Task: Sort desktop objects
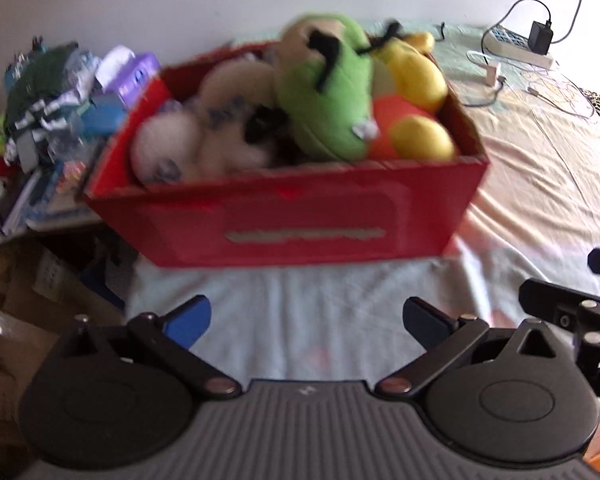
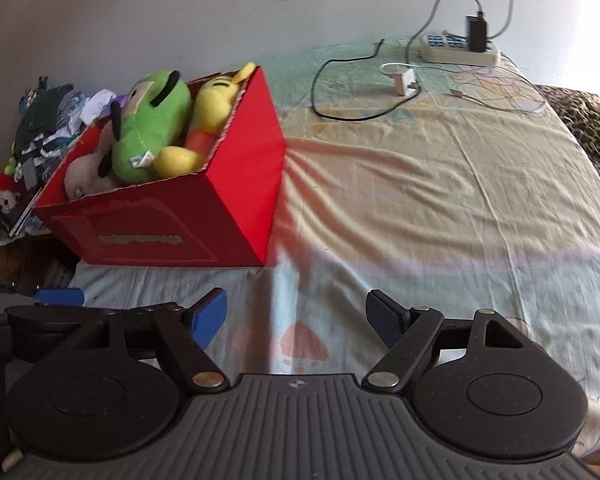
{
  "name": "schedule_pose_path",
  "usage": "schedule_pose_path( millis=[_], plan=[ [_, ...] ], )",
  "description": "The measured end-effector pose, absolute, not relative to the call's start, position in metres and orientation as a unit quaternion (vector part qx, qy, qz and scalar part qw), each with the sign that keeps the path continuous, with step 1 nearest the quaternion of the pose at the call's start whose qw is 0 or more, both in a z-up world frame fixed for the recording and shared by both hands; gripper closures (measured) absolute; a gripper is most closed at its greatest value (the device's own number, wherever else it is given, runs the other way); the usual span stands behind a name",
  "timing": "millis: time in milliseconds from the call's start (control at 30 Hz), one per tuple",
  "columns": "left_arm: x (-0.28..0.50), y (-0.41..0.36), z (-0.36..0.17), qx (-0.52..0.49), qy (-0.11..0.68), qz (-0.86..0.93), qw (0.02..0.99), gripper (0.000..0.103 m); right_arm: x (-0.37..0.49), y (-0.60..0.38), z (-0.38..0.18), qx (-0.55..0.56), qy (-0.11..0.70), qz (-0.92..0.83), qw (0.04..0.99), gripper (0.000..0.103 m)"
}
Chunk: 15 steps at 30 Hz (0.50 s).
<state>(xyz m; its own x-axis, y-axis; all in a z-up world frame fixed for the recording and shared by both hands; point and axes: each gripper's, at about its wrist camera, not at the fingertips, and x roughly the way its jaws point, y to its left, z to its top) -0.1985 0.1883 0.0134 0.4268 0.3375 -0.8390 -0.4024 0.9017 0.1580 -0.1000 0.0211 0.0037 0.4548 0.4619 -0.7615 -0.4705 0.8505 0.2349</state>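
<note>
- The left claw [image 1: 306, 320] hangs low over the bed [image 1: 540, 184], its blue-padded fingers [image 1: 190, 326] spread wide with nothing between them.
- A red box [image 1: 300, 216] sits ahead on the sheet, blurred.
- A green plush toy [image 1: 332, 92] lies on top of the box's load, a yellow and orange plush [image 1: 412, 108] to its right, a white plush [image 1: 188, 140] to its left.
- A cluttered pile [image 1: 52, 96] lies left of the box.
- A power strip [image 1: 516, 44] with a black charger [image 1: 540, 36] rests far right, cables around it.
- Part of the right claw [image 1: 568, 312] shows at the right edge.
</note>
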Motion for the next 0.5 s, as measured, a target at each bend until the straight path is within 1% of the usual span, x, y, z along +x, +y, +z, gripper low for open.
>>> schedule_pose_path(
  millis=[167, 267, 367, 500],
  plan=[
    [-0.204, 0.223, 0.045, 0.017, 0.481, 0.224, 0.847, 0.001, -0.098, 0.063, 0.030, -0.071, 0.427, 0.318, 0.844, 0.024],
    [-0.212, 0.237, 0.063, 0.044, 0.478, 0.231, 0.846, 0.001, -0.100, 0.084, 0.046, -0.078, 0.425, 0.346, 0.833, 0.024],
    [-0.219, 0.254, 0.076, 0.030, 0.475, 0.238, 0.847, 0.001, -0.106, 0.104, 0.057, -0.078, 0.432, 0.367, 0.820, 0.024],
    [-0.222, 0.272, 0.078, 0.015, 0.469, 0.252, 0.847, 0.001, -0.116, 0.132, 0.063, -0.096, 0.421, 0.380, 0.818, 0.024]
  ],
)
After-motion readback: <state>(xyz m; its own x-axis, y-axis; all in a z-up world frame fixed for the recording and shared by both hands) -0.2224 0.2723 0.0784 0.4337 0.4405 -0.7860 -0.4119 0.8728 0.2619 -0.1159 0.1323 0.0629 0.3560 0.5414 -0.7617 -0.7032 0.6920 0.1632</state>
